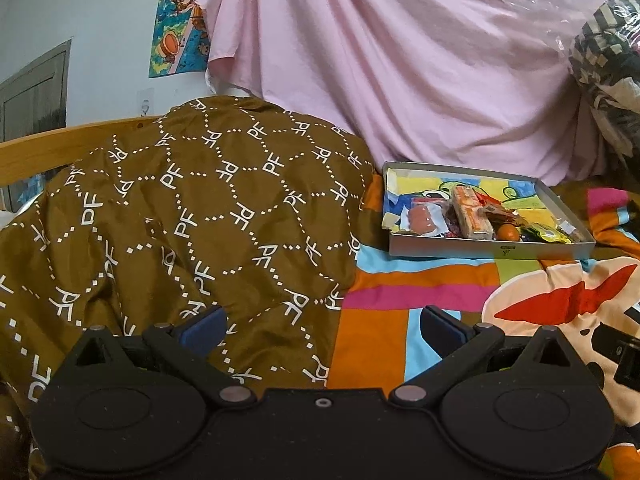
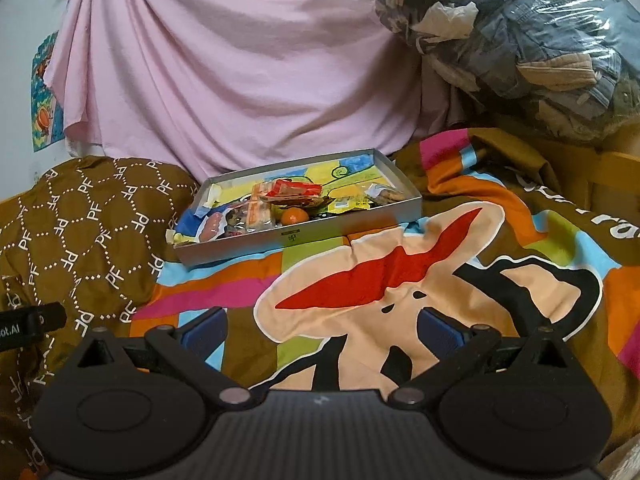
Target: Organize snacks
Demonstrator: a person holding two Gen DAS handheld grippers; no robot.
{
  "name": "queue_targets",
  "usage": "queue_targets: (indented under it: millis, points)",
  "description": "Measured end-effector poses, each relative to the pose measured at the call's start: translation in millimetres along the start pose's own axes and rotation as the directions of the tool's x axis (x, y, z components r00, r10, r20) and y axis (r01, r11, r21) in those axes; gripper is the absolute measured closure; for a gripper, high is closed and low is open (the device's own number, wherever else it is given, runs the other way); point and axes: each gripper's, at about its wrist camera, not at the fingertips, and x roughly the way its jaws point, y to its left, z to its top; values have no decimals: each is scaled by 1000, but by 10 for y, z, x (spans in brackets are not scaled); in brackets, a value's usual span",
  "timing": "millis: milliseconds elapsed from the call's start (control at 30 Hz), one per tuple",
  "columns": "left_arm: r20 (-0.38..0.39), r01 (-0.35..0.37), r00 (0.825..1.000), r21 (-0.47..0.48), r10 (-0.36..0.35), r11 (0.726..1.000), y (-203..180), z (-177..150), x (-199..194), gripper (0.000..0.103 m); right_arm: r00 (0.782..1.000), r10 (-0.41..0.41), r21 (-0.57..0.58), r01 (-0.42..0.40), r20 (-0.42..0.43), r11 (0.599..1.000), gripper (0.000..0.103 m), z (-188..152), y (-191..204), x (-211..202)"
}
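Observation:
A shallow grey box lid (image 1: 484, 249) (image 2: 304, 236) lies on the colourful bedspread and holds several snacks. Among them are a long orange wafer pack (image 1: 472, 214) (image 2: 260, 210), a small orange fruit (image 1: 508, 233) (image 2: 295, 216), a sausage in clear wrap (image 1: 422, 218) (image 2: 212, 225), a red packet (image 2: 296, 190) and a yellow packet (image 1: 550, 233) (image 2: 348, 205). My left gripper (image 1: 322, 326) is open, low over the bed, well short and left of the box. My right gripper (image 2: 322, 326) is open too, nearer the box's front, with nothing between its fingers.
A brown quilt with a white PF pattern (image 1: 192, 216) (image 2: 80, 224) is heaped left of the box. A pink sheet (image 1: 380, 60) (image 2: 224, 72) hangs behind. A plastic bag of clothes (image 2: 520, 40) sits at the back right. The patterned bedspread (image 2: 392, 280) lies in front.

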Motion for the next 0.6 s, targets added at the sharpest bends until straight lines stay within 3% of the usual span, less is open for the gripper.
queue_targets:
  millis: [600]
  points:
    - [3, -18, 1000, 22, 18, 1000, -17, -19, -2, 1, 1000, 4, -16, -4, -5, 1000, 0, -15, 22, 4]
